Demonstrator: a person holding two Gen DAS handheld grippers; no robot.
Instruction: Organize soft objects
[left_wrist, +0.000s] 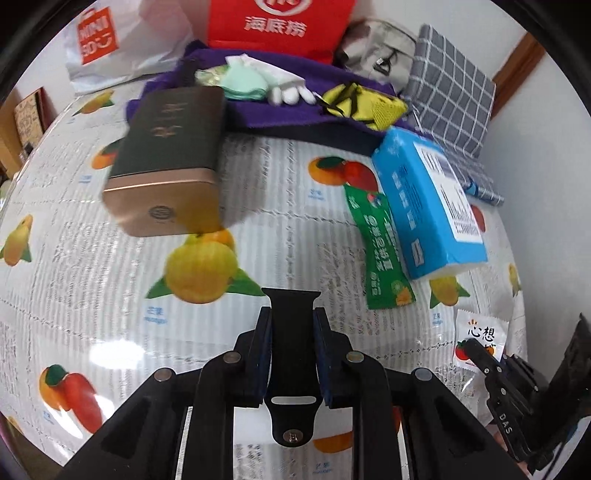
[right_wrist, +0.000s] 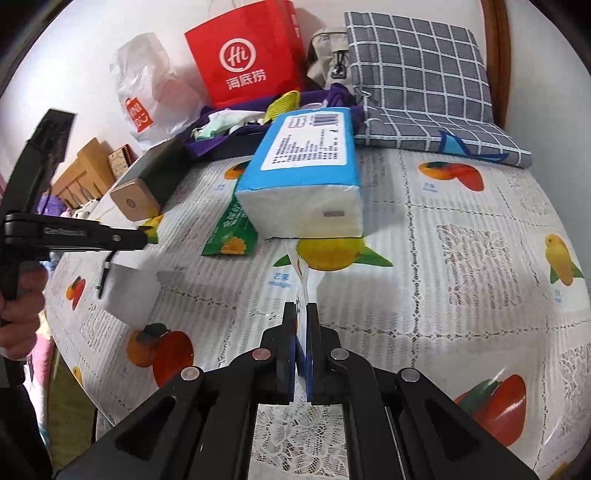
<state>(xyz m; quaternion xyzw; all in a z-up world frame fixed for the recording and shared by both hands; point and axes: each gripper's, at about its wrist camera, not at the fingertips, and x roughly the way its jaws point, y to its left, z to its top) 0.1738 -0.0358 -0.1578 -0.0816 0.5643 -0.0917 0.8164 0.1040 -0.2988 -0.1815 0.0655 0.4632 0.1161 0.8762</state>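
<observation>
My left gripper (left_wrist: 291, 314) is shut on a flat black strap-like piece (left_wrist: 293, 365) and hovers over the fruit-print tablecloth (left_wrist: 110, 277). My right gripper (right_wrist: 301, 314) is shut on a small white packet (right_wrist: 302, 288), seen edge-on; the packet also shows in the left wrist view (left_wrist: 480, 341). A blue tissue pack (left_wrist: 428, 199) (right_wrist: 306, 173) lies on a green sachet (left_wrist: 384, 251) (right_wrist: 231, 232). A pile of soft things sits at the back: purple cloth (left_wrist: 280, 107), mint cloth (left_wrist: 243, 79), yellow mesh pouch (left_wrist: 362, 103).
A dark tin with a gold lid (left_wrist: 166, 162) (right_wrist: 147, 184) lies on its side left of centre. A red paper bag (left_wrist: 277, 26), a white plastic bag (left_wrist: 110, 44), a grey bag (left_wrist: 380, 48) and a checked cushion (right_wrist: 424, 81) stand along the back wall.
</observation>
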